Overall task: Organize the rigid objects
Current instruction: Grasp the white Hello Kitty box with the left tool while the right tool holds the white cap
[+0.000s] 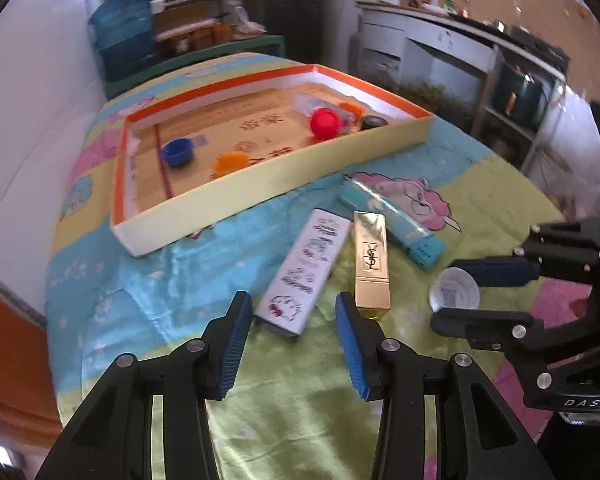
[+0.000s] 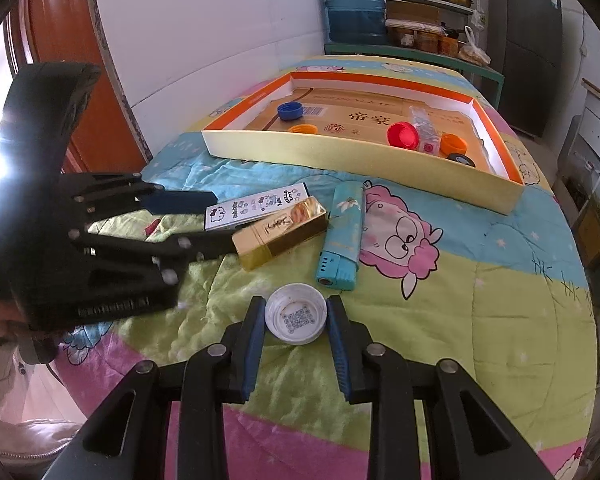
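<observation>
Two tools are at work over a bench covered by a cartoon-printed quilt [image 2: 440,288]. The right tool [image 2: 296,316] is set around a white bottle cap [image 2: 297,314] that lies open side up near the front edge; its pads are seen against the cap's rim on both sides, so the cap is judged to be pinched. The left tool [image 1: 290,312] is spread, with nothing between its pads, and is pointed at the near end of a white printed case [image 1: 304,276], beside a gold lipstick [image 1: 371,262] and a blue lighter [image 1: 392,220].

Farther back, the shallow cardboard box [image 2: 340,156] is seen to hold a blue cap [image 2: 290,111], two orange caps, a red cap [image 2: 402,135] and other small pieces, so the white cap is judged to belong there.

For the step in hand, the grip on the cap should be kept level and centred on the rim, since a thin round wall can be squeezed out sideways. A straight lift is advised before any travel, so that the soft quilt is not dragged. The lighter, which lies just beyond the cap, should be cleared from above. The box wall should be passed over fully before the cap is released onto a bare patch of the floor.
</observation>
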{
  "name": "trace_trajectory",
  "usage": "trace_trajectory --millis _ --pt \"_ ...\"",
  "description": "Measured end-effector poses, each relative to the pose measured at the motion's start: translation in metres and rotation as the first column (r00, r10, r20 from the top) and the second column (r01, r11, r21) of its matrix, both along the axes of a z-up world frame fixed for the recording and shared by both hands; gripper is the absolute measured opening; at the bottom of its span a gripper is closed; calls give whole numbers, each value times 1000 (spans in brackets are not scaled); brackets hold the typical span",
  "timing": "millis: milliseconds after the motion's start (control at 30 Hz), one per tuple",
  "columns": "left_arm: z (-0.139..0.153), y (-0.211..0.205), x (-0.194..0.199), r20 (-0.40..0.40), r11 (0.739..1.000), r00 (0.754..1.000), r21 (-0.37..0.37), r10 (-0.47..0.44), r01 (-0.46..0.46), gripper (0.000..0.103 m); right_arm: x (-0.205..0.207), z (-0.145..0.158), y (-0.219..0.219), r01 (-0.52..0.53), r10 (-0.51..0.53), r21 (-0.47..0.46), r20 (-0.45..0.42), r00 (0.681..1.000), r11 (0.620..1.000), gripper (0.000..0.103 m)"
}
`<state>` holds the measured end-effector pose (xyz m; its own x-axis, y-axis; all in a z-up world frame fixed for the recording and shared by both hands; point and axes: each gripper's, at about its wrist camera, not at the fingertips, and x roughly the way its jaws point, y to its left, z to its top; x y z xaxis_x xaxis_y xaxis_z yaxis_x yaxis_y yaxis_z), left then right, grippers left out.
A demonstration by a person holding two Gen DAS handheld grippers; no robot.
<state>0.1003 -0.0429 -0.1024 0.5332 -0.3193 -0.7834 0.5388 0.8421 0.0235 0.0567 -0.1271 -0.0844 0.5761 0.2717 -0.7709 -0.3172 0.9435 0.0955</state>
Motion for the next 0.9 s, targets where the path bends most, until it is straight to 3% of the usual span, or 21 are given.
trace_trajectory --millis 400,433,500,567,900 --pt "1 -29 16 12 999 999 11 -37 37 45 1 -1 -1 -2 2 6 1 1000 1000 31" --pt "0 -29 19 4 1000 1000 -3 -27 27 43 1 -1 -2 -1 1 9 1 1000 1000 31" --pt "0 -28 23 -17 999 1000 -38 -13 12 29 2 -1 -3 0 0 15 -1 1000 1000 31" --pt "1 -26 25 -27 998 1000 -59 7 -9 26 2 -1 -3 1 -1 21 -3 1000 1000 31" --pt "16 -6 6 -29 970 990 -200 136 -139 26 2 4 -7 15 -16 39 10 1000 999 31"
